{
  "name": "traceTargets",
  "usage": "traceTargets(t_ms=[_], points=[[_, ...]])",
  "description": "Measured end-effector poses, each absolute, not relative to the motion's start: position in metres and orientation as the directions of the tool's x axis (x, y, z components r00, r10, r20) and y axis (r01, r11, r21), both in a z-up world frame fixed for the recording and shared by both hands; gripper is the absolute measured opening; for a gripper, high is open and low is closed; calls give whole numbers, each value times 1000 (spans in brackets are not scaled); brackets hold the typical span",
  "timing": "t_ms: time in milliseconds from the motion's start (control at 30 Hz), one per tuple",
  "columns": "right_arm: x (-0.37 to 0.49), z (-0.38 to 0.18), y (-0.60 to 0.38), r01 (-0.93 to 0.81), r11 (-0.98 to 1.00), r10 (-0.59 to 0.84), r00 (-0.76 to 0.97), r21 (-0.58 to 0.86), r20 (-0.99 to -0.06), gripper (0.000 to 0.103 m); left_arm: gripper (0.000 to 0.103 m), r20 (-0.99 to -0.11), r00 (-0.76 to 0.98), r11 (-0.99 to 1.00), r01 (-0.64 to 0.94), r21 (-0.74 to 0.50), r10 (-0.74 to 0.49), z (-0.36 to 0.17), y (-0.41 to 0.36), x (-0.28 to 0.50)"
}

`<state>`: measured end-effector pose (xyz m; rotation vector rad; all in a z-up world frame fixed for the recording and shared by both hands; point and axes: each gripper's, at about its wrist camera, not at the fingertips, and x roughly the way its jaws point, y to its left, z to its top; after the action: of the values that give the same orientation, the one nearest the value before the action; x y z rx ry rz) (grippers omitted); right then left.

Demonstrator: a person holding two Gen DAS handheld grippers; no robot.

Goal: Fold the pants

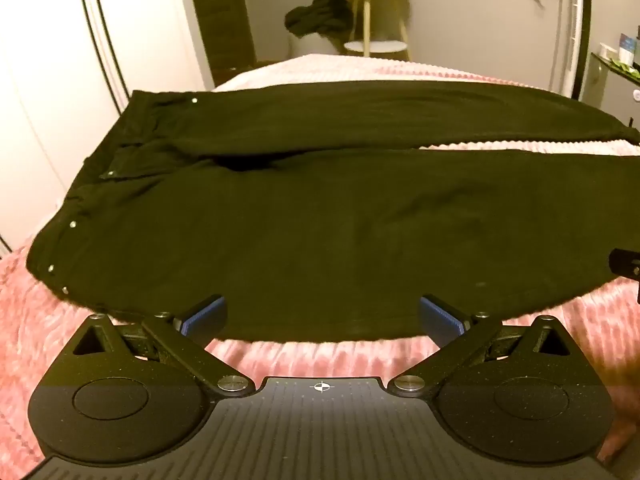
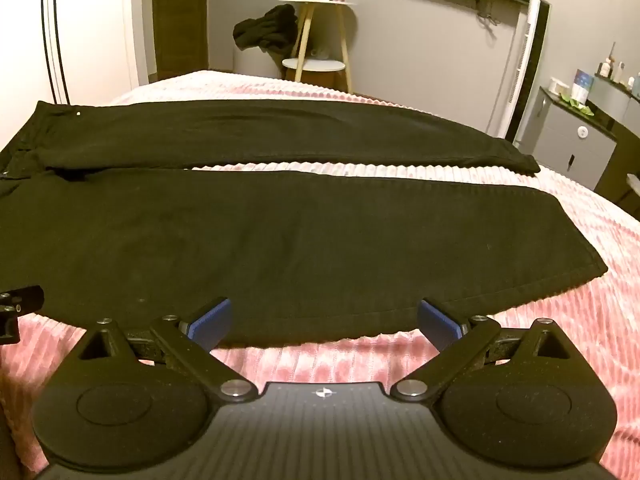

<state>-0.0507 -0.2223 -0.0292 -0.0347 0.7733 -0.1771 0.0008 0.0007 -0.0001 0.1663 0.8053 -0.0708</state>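
One pair of black pants lay flat across a pink ribbed bedspread, filling the middle of both frames, its two legs side by side with a sliver of pink showing between them. The waistband sat at the left of the left wrist view, dotted with small metal rivets; the two hems ended at the right of the right wrist view. Two grippers hung over the near edge of the fabric at the bottom of the frames. The left gripper had its blue-padded fingers spread wide with nothing between them, and the right gripper was likewise fully spread and empty. Each tool's tip poked into the other's view at the frame edge. Beyond the bed, at upper centre, one small round side table stood on pale wooden legs, with a dark bundle of clothing heaped on its left. One grey cabinet occupied the right edge.
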Motion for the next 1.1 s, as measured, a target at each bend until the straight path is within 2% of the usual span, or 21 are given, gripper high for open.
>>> traceTargets(t_ms=[1100], points=[[-52,-28,-223,146,985,-167,704,-89,-691,99,103,-729,684,985,124,121,4,-5,0,1]])
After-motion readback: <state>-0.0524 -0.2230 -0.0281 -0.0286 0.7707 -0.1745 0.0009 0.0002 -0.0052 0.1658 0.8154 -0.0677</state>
